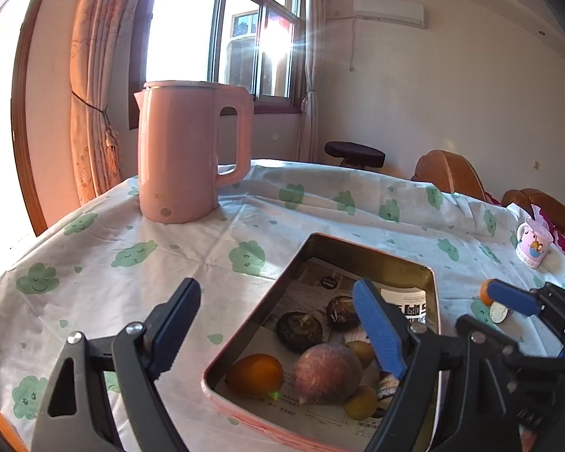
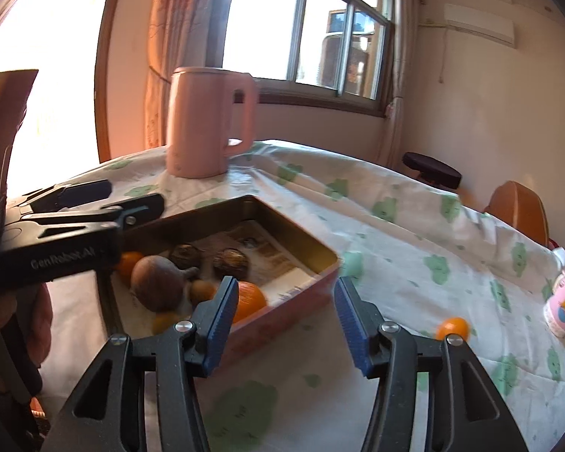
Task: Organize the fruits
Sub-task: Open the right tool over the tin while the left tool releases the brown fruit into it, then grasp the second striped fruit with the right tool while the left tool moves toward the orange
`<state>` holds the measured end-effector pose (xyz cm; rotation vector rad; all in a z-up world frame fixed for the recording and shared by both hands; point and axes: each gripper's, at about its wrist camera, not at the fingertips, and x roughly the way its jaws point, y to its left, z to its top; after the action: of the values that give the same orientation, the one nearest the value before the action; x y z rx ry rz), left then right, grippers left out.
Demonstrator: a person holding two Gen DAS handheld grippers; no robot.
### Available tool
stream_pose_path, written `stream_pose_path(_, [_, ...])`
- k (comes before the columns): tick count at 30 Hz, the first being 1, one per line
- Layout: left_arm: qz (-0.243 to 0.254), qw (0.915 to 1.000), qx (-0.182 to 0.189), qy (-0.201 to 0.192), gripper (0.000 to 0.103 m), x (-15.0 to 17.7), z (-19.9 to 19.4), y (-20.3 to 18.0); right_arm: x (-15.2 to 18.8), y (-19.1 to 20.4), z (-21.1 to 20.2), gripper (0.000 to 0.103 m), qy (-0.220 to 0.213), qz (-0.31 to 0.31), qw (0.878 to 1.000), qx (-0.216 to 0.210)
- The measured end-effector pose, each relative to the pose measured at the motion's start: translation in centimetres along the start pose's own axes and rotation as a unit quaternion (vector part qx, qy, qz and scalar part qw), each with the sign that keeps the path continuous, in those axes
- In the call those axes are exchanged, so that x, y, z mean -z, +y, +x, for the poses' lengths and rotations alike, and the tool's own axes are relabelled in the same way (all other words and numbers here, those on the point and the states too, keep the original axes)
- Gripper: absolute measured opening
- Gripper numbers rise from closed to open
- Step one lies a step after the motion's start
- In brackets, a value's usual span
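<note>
The fruits lie in a shallow rectangular metal tin with a pink outer wall (image 1: pixel 431 301), lined with printed paper, near the middle of the worktop. Inside it are a round orange fruit (image 1: pixel 255 374), a large reddish-brown rounded fruit with a small stalk (image 1: pixel 327 373), two dark brown wrinkled round pieces (image 1: pixel 299 329) side by side toward the far end, and a few small yellow-brown fruits (image 1: pixel 362 403) beside the big one. A second, small orange fruit (image 2: pixel 451 328) sits outside the tin on the cloth, well apart from it, with a shiny silver round thing (image 1: pixel 500 312) just beside it.

The left gripper (image 1: pixel 282 333) hangs over the near corner of the tin, jaws spread wide and empty: one blue-padded finger over the bare cloth, the other over the tin's inside. The right gripper (image 2: pixel 282 324) is at the tin's outer edge, jaws partly apart with nothing between them; this view is blurred.

The worktop (image 1: pixel 244 226) wears a white cloth printed with green smiling clouds. A tall pink electric kettle (image 1: pixel 192 150) stands upright beyond the tin, toward the window, and a small pink cartoon mug (image 1: pixel 532 243) stands near the far right edge
</note>
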<state>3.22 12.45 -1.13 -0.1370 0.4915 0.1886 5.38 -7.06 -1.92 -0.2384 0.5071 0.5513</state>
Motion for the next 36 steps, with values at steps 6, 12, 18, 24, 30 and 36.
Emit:
stream_pose_path(6, [0.017, 0.9998, 0.012, 0.0, 0.089, 0.2, -0.3, -2.2, 1.8, -6.2, -2.0, 0.061, 0.005, 0.048, 0.997, 0.063])
stream_pose_path(12, [0.044, 0.9985, 0.033, 0.005, 0.09, 0.3, -0.6, -5.4, 3.9, -12.1, -2.7, 0.063, 0.036, 0.112, 0.988, 0.105])
stream_pose_path(18, [0.061, 0.9971, 0.045, 0.009, 0.093, 0.3, -0.7, -7.4, 5.3, -13.1, -1.5, 0.063, 0.074, 0.128, 0.986, 0.081])
stream_pose_path(24, [0.081, 0.9951, 0.056, 0.014, 0.093, 0.2, -0.5, -9.4, 5.0, -13.4, 0.8, 0.063, 0.102, 0.135, 0.983, 0.069])
stream_pose_path(30, [0.106, 0.992, 0.065, 0.02, 0.095, 0.0, 0.2, -11.8, 4.6, -14.3, 3.3, 0.05, 0.132, 0.153, 0.977, 0.063])
stream_pose_path(36, [0.122, 0.9878, 0.087, 0.041, 0.095, -0.3, 1.2, -14.6, 4.9, -14.0, 2.9, 0.031, 0.137, 0.143, 0.978, 0.06])
